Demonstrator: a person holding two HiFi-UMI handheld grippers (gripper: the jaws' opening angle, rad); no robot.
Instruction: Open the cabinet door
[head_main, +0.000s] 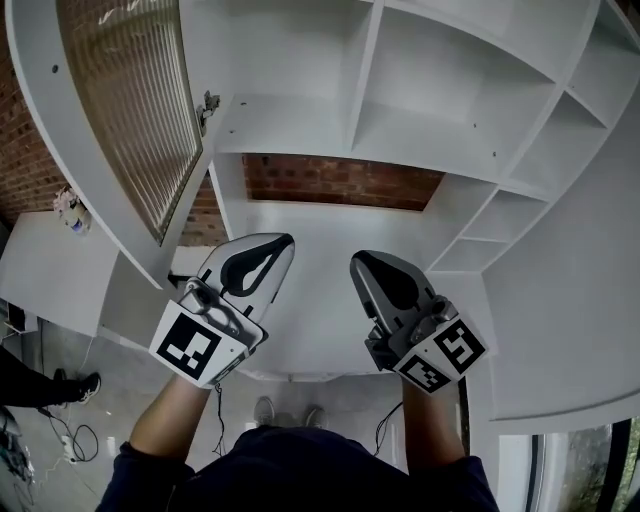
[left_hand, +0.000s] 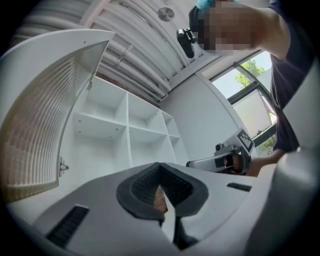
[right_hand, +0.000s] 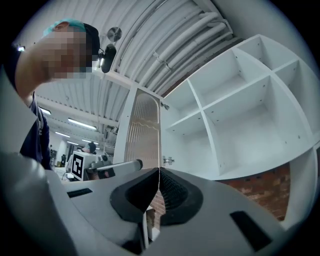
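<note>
The cabinet door (head_main: 130, 110), white-framed with a ribbed glass panel, stands swung wide open at the left of the white shelf unit (head_main: 440, 90). It also shows in the left gripper view as the door (left_hand: 45, 125) and in the right gripper view as the door (right_hand: 142, 135). My left gripper (head_main: 285, 240) is shut with nothing in it, held below the door and apart from it. My right gripper (head_main: 358, 262) is beside it, also shut and empty. In their own views the left gripper (left_hand: 160, 166) and right gripper (right_hand: 158, 172) show pads pressed together.
A metal hinge (head_main: 208, 105) sits on the door's inner edge. A brick wall (head_main: 340, 180) shows behind the lower opening. A white counter (head_main: 50, 270) stands at the left with small items on it. Another person's shoe (head_main: 78, 386) and cables lie on the floor.
</note>
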